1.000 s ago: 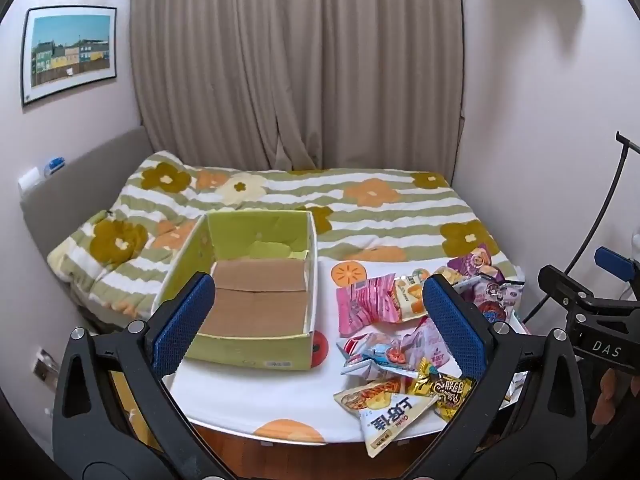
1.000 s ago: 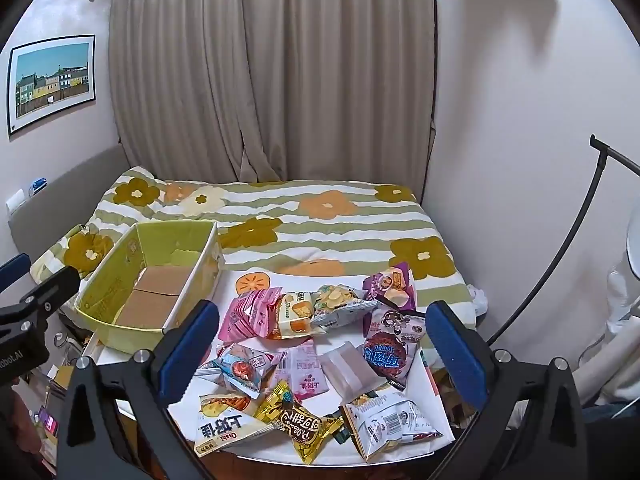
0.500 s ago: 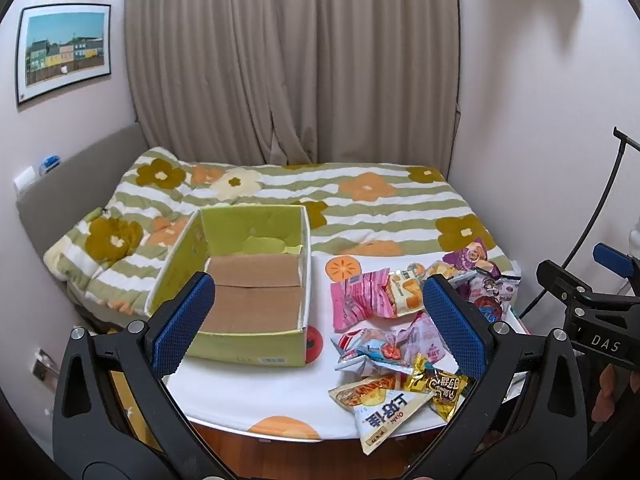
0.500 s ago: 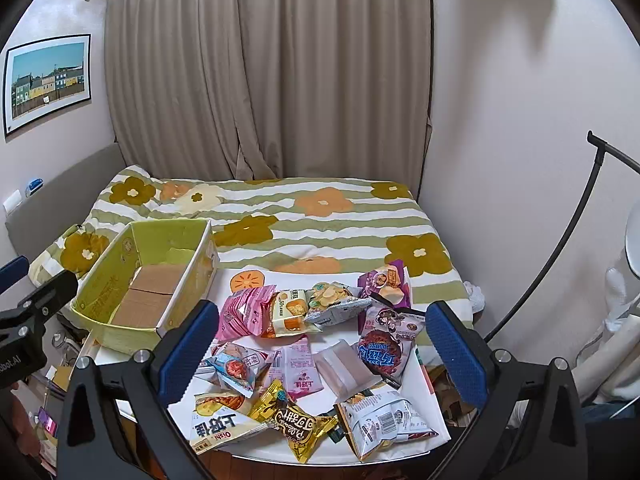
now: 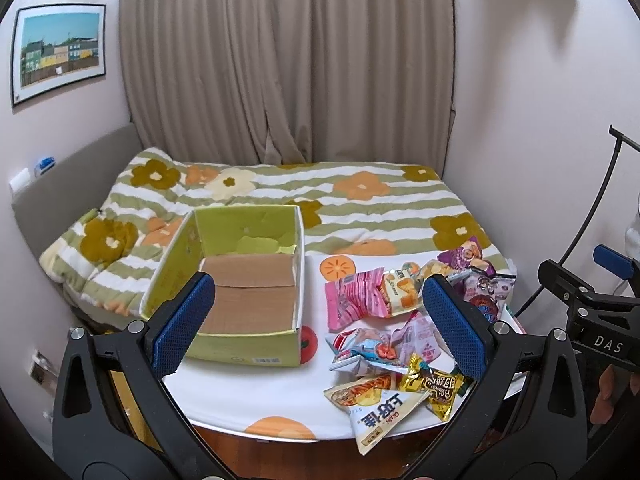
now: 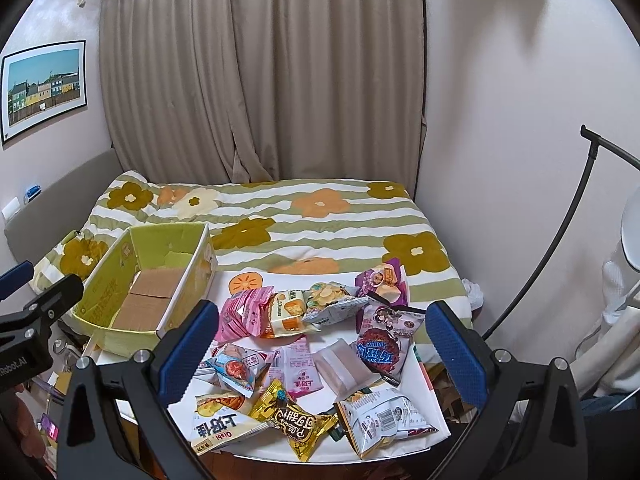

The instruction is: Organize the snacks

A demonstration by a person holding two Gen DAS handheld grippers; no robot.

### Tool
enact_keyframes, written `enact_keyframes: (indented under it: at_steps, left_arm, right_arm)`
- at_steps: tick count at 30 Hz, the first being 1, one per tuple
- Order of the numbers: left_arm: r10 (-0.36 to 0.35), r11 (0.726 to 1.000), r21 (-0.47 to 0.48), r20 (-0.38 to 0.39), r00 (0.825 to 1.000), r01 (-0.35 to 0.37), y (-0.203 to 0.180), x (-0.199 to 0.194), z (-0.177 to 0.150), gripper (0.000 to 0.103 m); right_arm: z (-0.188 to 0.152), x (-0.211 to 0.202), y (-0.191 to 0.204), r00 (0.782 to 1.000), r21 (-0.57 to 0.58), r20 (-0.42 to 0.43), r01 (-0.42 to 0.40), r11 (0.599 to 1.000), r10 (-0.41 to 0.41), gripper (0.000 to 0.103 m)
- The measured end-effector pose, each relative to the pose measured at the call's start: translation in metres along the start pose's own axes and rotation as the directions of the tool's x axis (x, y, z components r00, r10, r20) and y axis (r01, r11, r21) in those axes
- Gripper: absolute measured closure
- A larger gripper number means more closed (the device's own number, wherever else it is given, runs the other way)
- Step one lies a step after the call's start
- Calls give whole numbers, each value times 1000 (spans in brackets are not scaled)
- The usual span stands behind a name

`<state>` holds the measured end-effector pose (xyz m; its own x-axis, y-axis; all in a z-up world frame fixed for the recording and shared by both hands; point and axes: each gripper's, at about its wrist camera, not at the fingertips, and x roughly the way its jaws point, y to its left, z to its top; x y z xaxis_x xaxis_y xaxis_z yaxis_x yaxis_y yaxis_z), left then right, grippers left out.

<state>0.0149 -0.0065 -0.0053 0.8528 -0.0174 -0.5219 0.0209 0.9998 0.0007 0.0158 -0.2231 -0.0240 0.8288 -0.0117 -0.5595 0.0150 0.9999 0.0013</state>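
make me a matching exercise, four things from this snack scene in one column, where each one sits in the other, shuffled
Things:
1. green box
2. gold wrapper snack
3. purple packet
4. framed picture

Places:
A. far edge of the snack pile, nearest the bed
B. on the wall left of the curtain
C. left of the pile, nothing inside but its cardboard floor
D. near edge of the table, closest to the right gripper

Pairs: 1-C, 2-D, 3-A, 4-B

Soft even indoor light, sharp focus, fisheye-bent dark corners.
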Motion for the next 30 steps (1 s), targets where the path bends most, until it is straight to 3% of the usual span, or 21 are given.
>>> enact_keyframes:
  at_steps: [30]
  left_arm:
    - [1,1000,-6,-9,1000,-1,-1,3,-1,0]
  right_arm:
    - [-1,-1,-2,1000,4,-5,2,1000,-2,1]
